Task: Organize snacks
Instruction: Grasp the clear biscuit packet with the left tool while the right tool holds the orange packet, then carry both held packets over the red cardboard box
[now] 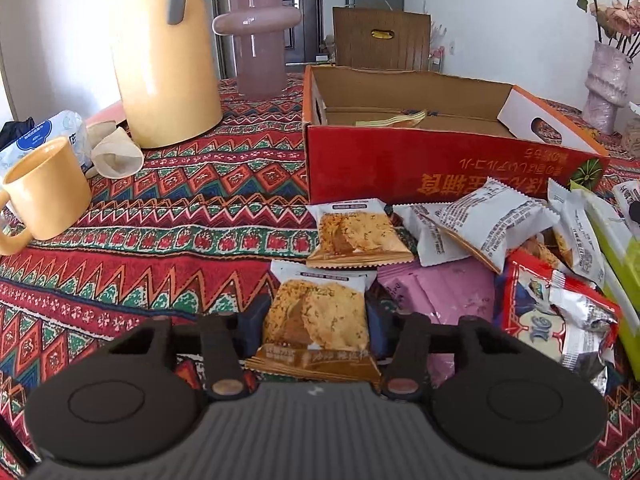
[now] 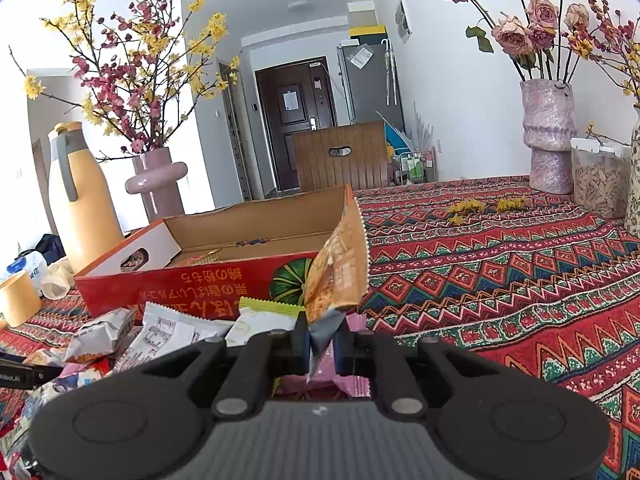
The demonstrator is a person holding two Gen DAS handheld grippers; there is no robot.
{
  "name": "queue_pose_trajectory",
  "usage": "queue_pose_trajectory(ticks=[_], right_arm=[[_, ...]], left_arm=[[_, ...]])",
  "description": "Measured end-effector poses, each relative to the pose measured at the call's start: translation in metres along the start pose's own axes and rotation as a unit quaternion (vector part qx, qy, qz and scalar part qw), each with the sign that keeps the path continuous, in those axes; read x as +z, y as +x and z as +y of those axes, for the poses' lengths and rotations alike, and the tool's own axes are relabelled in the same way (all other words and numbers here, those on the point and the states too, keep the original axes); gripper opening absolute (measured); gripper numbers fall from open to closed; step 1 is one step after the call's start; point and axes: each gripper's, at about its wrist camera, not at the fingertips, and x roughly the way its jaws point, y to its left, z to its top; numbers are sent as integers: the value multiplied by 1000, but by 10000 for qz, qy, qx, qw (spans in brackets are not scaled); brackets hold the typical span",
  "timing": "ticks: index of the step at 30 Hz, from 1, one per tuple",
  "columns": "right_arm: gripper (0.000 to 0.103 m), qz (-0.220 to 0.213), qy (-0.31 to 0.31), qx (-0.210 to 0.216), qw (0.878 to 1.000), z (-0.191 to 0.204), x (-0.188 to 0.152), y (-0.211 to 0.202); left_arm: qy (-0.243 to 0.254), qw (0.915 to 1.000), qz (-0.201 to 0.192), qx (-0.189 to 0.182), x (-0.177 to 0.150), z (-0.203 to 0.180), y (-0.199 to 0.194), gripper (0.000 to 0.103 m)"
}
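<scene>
Table under a red zigzag-patterned cloth (image 2: 500, 280); hallway with dark door (image 2: 298, 120) beyond. Left gripper (image 1: 318, 316) clamped on a cake packet (image 1: 316, 312) beside the snack pile (image 1: 500, 248), before the open red box (image 1: 440, 168). Right gripper (image 2: 320, 346) pinches an orange packet (image 2: 336, 268) upright near that box's corner.

Snack pkts (image 1: 460, 240) heaped by open red box (image 1: 440, 168).

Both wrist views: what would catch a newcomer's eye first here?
Probably the open red cardboard box in the middle of the zigzag-patterned tablecloth, with a heap of snack packets spilled in front of it. Next, each claw grips a packet: the left claw a cracker packet, the right claw an orange packet lifted by its end before the box.
</scene>
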Motion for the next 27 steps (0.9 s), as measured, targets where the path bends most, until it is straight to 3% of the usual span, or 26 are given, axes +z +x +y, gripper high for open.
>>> queue_pose_trajectory(ticks=[15,27], right_arm=[[11,-228,-333,55,9992,13,18,-16],[11,-569,-783,182,9951,39,68,-4]], left_arm=[[-119,9983,-577,8,19,9,-34,49],[-114,9921,-1249,-69,80,-10,-45,49]])
